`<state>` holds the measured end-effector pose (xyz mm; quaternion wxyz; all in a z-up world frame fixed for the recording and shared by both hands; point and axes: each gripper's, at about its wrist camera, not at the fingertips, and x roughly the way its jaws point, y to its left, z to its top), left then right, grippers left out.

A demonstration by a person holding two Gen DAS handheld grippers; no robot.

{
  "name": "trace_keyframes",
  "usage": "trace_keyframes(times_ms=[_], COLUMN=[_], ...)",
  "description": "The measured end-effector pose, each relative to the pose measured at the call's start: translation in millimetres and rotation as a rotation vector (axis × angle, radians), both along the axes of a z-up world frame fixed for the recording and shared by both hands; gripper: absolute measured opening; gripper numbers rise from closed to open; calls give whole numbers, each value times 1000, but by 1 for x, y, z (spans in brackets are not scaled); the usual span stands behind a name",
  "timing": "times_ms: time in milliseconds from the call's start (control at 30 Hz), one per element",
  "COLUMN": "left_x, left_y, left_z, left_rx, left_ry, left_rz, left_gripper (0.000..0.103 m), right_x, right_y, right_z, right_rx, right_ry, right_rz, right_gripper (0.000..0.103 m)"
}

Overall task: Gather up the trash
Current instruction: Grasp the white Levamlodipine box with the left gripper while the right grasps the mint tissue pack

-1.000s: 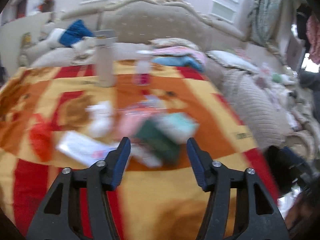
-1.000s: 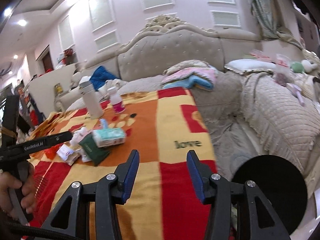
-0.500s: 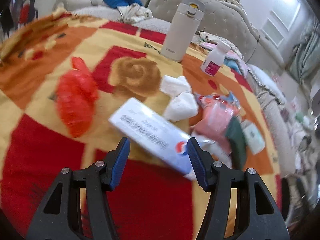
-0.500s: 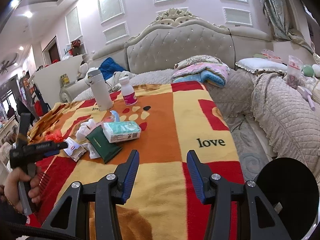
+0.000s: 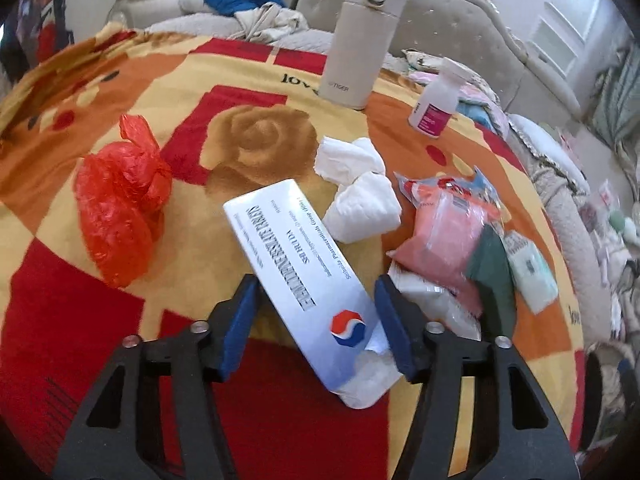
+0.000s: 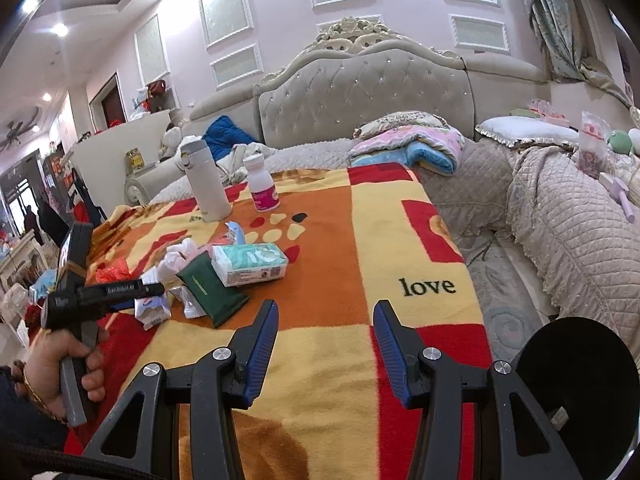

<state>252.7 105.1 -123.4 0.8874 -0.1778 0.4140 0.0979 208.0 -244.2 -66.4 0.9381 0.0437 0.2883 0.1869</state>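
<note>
On the near part of the blanket [image 5: 100,352], a long white box [image 5: 304,280] lies flat between the two blue fingers of the left gripper [image 5: 316,320]. The gripper is spread wide, with a finger on each side of the box's near end, and it is hard to tell if either one touches it. The box is a flat cardboard shape with sharp corners. Its long side runs from near right to far left. The near end has a red and blue round mark and a torn flap.

To the left of the box sits a red plastic bag [image 5: 120,204], thin, crinkly and bunched up. Just past the box on the right are two soft white tissue balls [image 5: 356,188]. Further right lie a shiny pink packet [image 5: 444,232], a dark green pouch [image 5: 492,280] and a pale tissue pack [image 5: 528,268], all touching or overlapping. At the far side stand a tall smooth cream flask [image 5: 360,36] and a small white bottle [image 5: 438,100] with a pink label.

The right gripper [image 6: 324,344] hangs over the fuzzy red, orange and yellow blanket, spread apart with nothing in it. A black round bin [image 6: 580,384] is at its near right.
</note>
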Motion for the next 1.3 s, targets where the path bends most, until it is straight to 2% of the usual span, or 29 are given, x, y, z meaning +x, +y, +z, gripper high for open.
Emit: trace_keyframes(times_ms=[100, 167, 300, 333, 367, 433, 533, 767, 833, 933, 1000, 1033, 1067, 1133, 1300], left_x=[-17, -28, -50, -53, -56, -58, -60, -58, -58, -57, -56, -55, -54, -53, -47], left_y=[1, 2, -4, -6, -8, -7, -2, 11, 9, 7, 7, 7, 8, 8, 1], left_z=[2, 3, 7, 5, 4, 1, -3, -8, -7, -7, -7, -7, -7, -6, -5], left_rx=[16, 6, 17, 42, 63, 57, 22, -69, -55, -36, -39, -40, -42, -44, -48], left_ry=[-3, -10, -26, -34, -45, -74, -96, -86, -84, -77, -72, -68, -65, -60, -37], left_rz=[-43, -89, -197, -214, -224, -236, -227, -191, -188, -183, -177, -176, -174, -166, -148], left_gripper=[52, 42, 39, 39, 39, 40, 43, 62, 64, 69, 69, 69, 69, 69, 69], right_x=[1, 3, 16, 19, 27, 37, 54, 106, 118, 128, 132, 131, 131, 130, 108], right_y=[7, 18, 47, 52, 62, 75, 87, 112, 121, 130, 134, 134, 133, 130, 115], right_z=[2, 1, -6, -7, -9, -12, -14, -29, -33, -34, -35, -37, -38, -39, -24], right_rx=[29, 48, 85, 90, 90, 99, 173, 221, 203, 175, 138, 122, 105, 112, 109], right_ry=[-2, 2, 40, 45, 58, 69, 104, 243, 285, 300, 299, 294, 298, 288, 218], right_rz=[37, 80, 179, 184, 174, 140, 122, 8, -12, -31, -45, -55, -61, -47, 38], right_gripper=[47, 47, 48, 50, 52, 72, 75, 79, 79, 79, 75, 60, 59, 50, 45])
